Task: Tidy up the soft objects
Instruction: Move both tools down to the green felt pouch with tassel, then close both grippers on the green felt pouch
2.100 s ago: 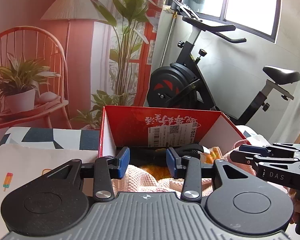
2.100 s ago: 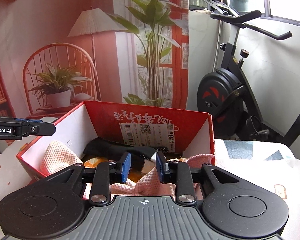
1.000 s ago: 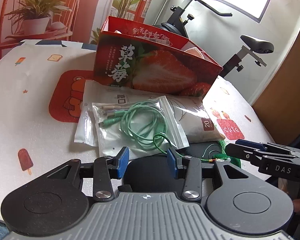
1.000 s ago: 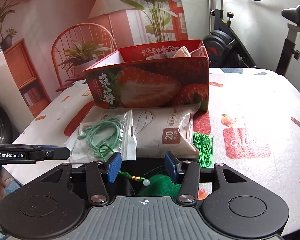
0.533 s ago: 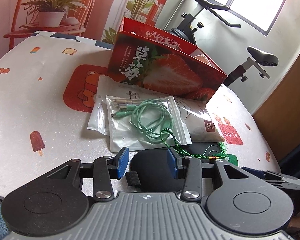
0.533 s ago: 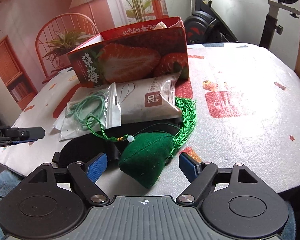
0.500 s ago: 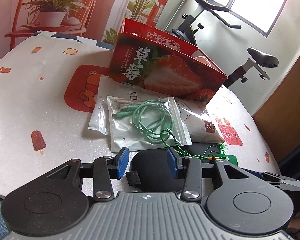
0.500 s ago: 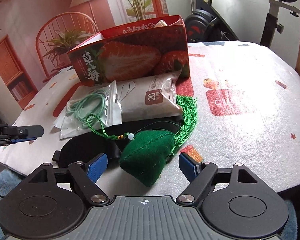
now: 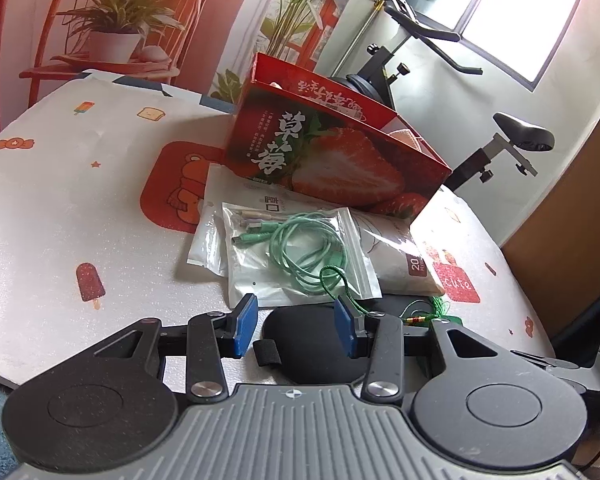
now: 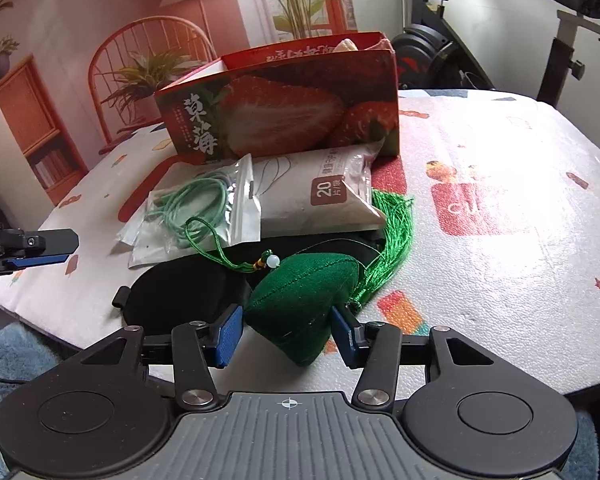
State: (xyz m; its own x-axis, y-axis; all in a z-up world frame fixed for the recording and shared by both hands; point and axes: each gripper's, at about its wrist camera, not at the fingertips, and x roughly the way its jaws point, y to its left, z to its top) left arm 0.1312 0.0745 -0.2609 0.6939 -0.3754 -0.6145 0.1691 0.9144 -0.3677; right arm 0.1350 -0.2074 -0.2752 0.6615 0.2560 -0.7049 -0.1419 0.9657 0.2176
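A green stuffed pouch (image 10: pixel 300 300) with a beaded cord and green tassel (image 10: pixel 396 232) lies near the table's front edge. My right gripper (image 10: pixel 286 334) has the pouch between its jaws, which are closing, and both blue pads touch its sides. A black eye mask (image 9: pixel 312 344) lies flat beside it, also seen as eye mask (image 10: pixel 188 292). My left gripper (image 9: pixel 296 330) hovers just over the mask, open, with the pads clear of it. Behind stands the red strawberry box (image 9: pixel 332 160), with a pink cloth (image 9: pixel 404 136) showing inside.
A clear bag of green cable (image 9: pixel 296 252) lies on a white pack marked 20 (image 10: pixel 320 192), between the box and the mask. The table's front edge (image 10: pixel 60 332) is close, with blue rug below. An exercise bike (image 9: pixel 512 140) stands behind the table.
Both grippers pulled back from over the box to the table's front. The right jaws spread wide around the green pouch, then closed in on it. The left jaws kept their gap.
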